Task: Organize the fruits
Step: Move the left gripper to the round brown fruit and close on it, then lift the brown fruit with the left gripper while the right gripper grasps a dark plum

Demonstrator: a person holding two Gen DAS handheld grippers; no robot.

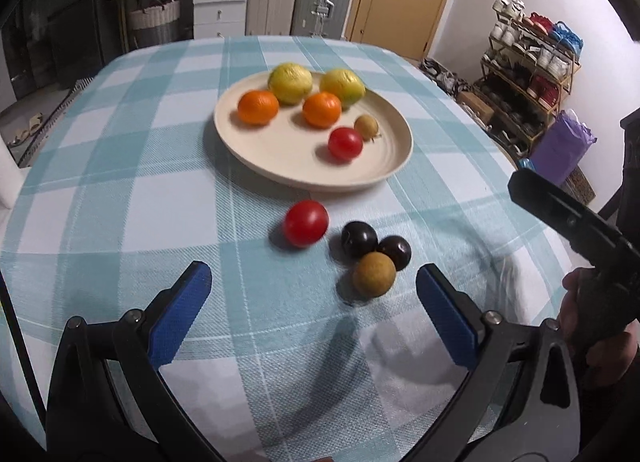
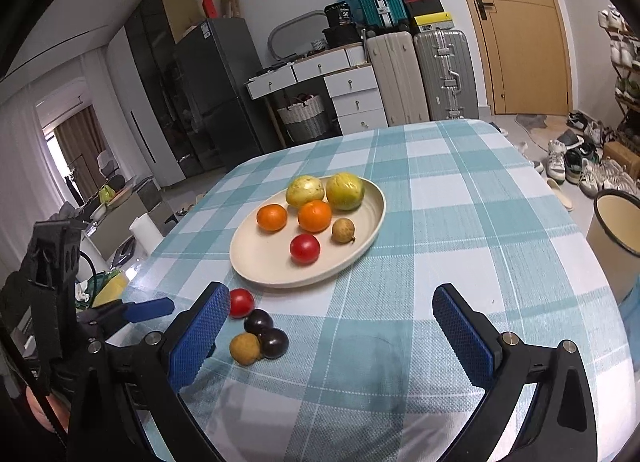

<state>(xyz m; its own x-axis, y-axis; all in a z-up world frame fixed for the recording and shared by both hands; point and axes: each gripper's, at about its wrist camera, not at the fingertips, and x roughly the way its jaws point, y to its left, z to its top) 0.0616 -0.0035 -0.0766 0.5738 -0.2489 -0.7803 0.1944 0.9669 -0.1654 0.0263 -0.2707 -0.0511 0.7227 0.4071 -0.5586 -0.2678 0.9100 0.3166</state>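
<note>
Cream plate, sitting mid-bench on the checked cloth, is carrying two yellow-green fruits, two oranges, one red tomato and one small brown fruit near its right rim. Lying loose on the cloth just nearside of the plate: red tomato, two dark plums and a brown fruit, touching in a cluster. Left tool and right tool are both hovering spread wide, gripping nothing, with bare cloth lying open toward the bench's right edge.

text: "36" | on: black box atop white drawers
</note>
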